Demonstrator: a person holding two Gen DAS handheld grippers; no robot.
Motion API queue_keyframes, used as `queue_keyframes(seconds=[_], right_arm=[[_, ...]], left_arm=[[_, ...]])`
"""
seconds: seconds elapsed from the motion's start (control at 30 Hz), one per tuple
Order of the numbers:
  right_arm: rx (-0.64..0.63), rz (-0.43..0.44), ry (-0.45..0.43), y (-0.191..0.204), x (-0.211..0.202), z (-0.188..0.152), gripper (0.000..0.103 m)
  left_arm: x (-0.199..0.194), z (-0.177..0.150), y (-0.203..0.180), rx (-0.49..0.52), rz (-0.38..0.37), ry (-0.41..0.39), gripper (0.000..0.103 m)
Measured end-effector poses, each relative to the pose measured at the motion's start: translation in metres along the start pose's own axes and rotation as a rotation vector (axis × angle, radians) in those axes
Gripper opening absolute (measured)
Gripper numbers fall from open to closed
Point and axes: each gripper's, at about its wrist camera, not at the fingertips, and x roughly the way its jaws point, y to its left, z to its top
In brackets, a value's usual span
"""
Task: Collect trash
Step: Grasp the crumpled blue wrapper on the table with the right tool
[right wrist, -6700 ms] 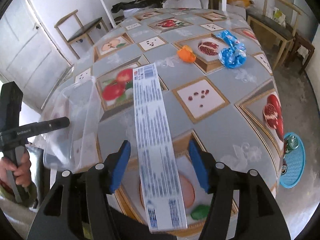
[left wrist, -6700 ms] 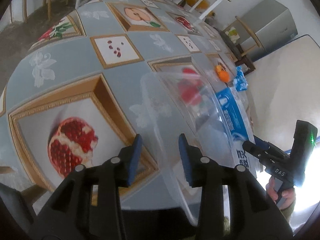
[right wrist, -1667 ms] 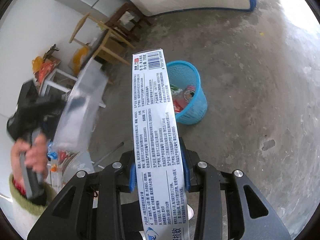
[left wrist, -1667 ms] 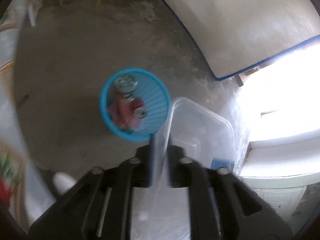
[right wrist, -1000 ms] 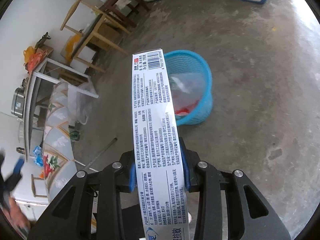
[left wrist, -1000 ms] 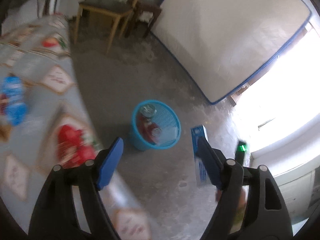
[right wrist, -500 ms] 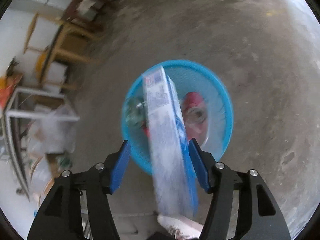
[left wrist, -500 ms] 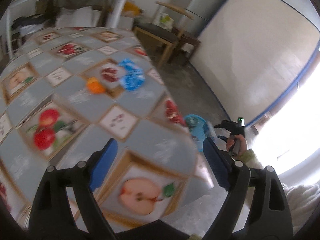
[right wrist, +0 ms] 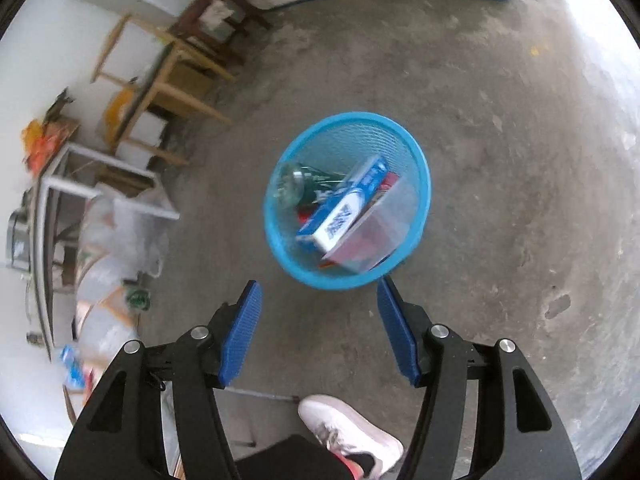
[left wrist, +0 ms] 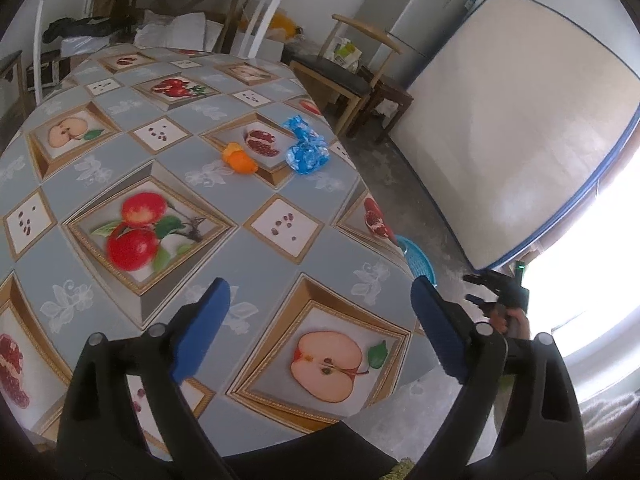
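Left gripper: jaws wide apart, empty, over the near table edge. Orange peel and blue wrapper lie far, straight ahead. Right gripper: also spread, empty, above the floor basket; left is nearer.

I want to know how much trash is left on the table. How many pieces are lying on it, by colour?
Blue crumpled wrapper: 1
Orange peel-like scrap: 1
Total: 2 pieces on the table
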Motion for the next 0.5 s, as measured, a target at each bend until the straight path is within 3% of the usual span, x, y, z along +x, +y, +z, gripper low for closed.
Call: queue_keyframes(seconds=[0.17,0.27,0.37,0.5], right_arm=[[-0.266,0.034,-0.074,0.090,-0.059,-0.016,0.064],[-0.453,0.122,-0.101,0.163,-0.086,-0.037,0.070],[-0.631,0.221,-0.079,0.233,-0.096,-0.072,0.072],[-0.803,0.277,-0.017,0.306,-0.079,-0.128,0.072]], left_arm=[[-0.011,-0.009,0.014,-0.038,0.012,-0.027,0.092],[-0.023,-0.017,0.024,-0.062,0.041,-0.053,0.092],[-0.037,-0.025,0.036,-0.083,0.076,-0.086,0.094],[-0.060,-0.035,0.054,-0.107,0.136,-0.136,0.094]])
